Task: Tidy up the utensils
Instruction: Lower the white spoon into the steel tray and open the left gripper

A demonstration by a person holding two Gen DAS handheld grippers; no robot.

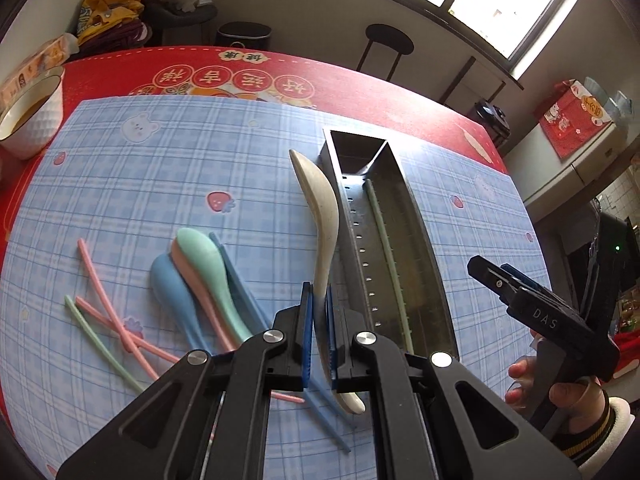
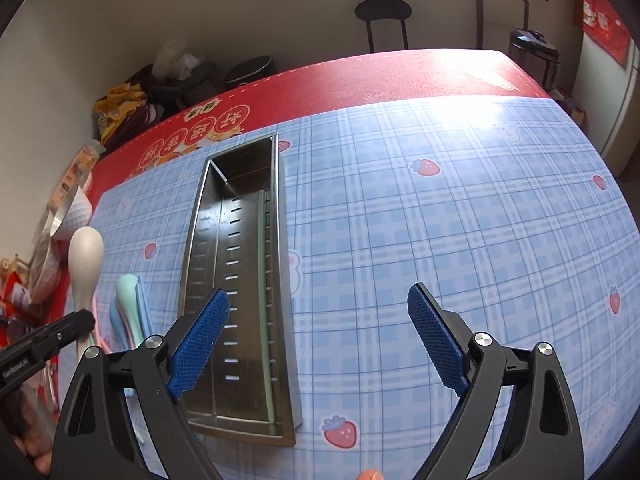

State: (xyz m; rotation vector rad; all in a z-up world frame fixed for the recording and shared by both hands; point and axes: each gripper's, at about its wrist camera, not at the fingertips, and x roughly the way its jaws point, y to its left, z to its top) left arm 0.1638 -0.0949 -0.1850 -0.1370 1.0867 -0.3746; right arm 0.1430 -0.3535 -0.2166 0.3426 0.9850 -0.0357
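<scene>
My left gripper [image 1: 319,300] is shut on the handle of a cream-white spoon [image 1: 320,208] and holds it just left of the long steel utensil tray [image 1: 424,264]. The spoon also shows in the right wrist view [image 2: 86,256]. A pale green chopstick [image 1: 390,256] lies inside the tray. Blue, pink and mint spoons [image 1: 196,280] lie stacked on the mat, with blue chopsticks [image 1: 240,284] beside them and pink and green chopsticks [image 1: 100,304] further left. My right gripper [image 2: 318,308] is open and empty above the near end of the tray [image 2: 208,240].
A blue plaid mat [image 1: 160,168] covers a red tablecloth [image 1: 360,84]. A white bowl [image 1: 32,116] with brown liquid stands at the far left edge. A stool [image 1: 388,46] and clutter stand beyond the table.
</scene>
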